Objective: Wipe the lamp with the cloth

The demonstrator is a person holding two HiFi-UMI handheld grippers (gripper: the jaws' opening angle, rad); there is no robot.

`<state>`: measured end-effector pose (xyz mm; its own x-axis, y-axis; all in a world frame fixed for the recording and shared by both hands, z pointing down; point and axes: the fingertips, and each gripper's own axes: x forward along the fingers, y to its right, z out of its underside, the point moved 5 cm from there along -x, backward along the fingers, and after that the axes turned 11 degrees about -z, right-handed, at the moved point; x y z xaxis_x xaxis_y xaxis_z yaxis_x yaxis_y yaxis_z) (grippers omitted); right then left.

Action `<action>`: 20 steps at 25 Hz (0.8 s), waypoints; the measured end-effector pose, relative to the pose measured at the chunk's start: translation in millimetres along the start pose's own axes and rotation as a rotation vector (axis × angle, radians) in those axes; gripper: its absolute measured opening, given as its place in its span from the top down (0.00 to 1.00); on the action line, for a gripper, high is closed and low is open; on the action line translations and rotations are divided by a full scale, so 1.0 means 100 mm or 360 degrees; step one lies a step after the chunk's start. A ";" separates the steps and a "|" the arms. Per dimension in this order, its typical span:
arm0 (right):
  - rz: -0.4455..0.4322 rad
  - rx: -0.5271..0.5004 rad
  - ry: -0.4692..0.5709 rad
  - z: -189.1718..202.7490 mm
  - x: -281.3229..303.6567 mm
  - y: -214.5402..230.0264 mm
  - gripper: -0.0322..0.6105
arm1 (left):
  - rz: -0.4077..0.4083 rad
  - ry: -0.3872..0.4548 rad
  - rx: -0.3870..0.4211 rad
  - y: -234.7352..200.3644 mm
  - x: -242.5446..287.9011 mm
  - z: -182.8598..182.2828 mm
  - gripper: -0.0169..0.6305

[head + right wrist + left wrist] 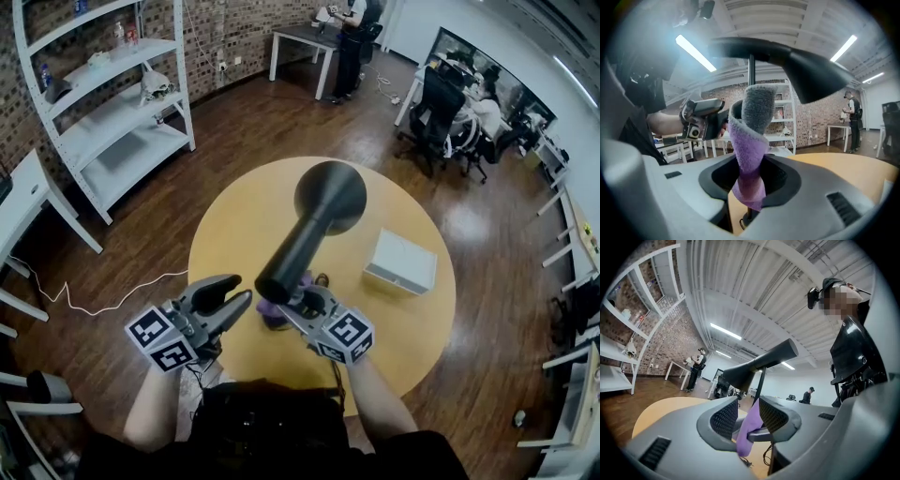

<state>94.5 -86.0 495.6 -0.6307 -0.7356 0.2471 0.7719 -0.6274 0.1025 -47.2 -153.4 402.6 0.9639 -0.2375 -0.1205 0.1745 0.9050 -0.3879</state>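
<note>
A black lamp (pixel 309 225) with a long cone shade stands on the round yellow table (pixel 234 225). My right gripper (pixel 298 298) is shut on a purple cloth (pixel 749 150) with a grey side, which wraps the thin lamp stem (pixel 751 70) below the shade (pixel 806 65). The cloth (pixel 272 311) shows as a purple bunch at the foot of the lamp. My left gripper (pixel 244 289) sits just left of it, jaws apart and pointed at the stem. In the left gripper view the cloth (pixel 749 427) hangs beyond the open jaws, with the lamp (pixel 759 363) above.
A white box (pixel 401 261) lies on the table to the right of the lamp. A white shelf unit (pixel 112 103) stands at the back left, and a white cable (pixel 94 305) runs over the wooden floor. People sit and stand at desks far behind.
</note>
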 end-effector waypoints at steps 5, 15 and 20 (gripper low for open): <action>-0.0001 0.0053 -0.0179 0.44 0.19 0.03 0.75 | -0.0061 0.0023 -0.0037 -0.06 -0.07 0.01 0.76; 0.0130 0.0201 -0.0577 1.34 0.47 0.06 0.75 | -0.0167 0.0031 -0.0064 -0.16 -0.27 0.14 0.76; 0.0235 0.0318 -0.0730 1.71 0.54 0.05 0.76 | -0.0169 0.0005 -0.0072 -0.13 -0.31 0.20 0.76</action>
<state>78.0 -85.8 674.1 -0.4490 -0.5969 0.6649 0.8783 -0.4315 0.2058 -75.1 -150.9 429.4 0.9398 -0.3323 -0.0794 0.2663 0.8579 -0.4394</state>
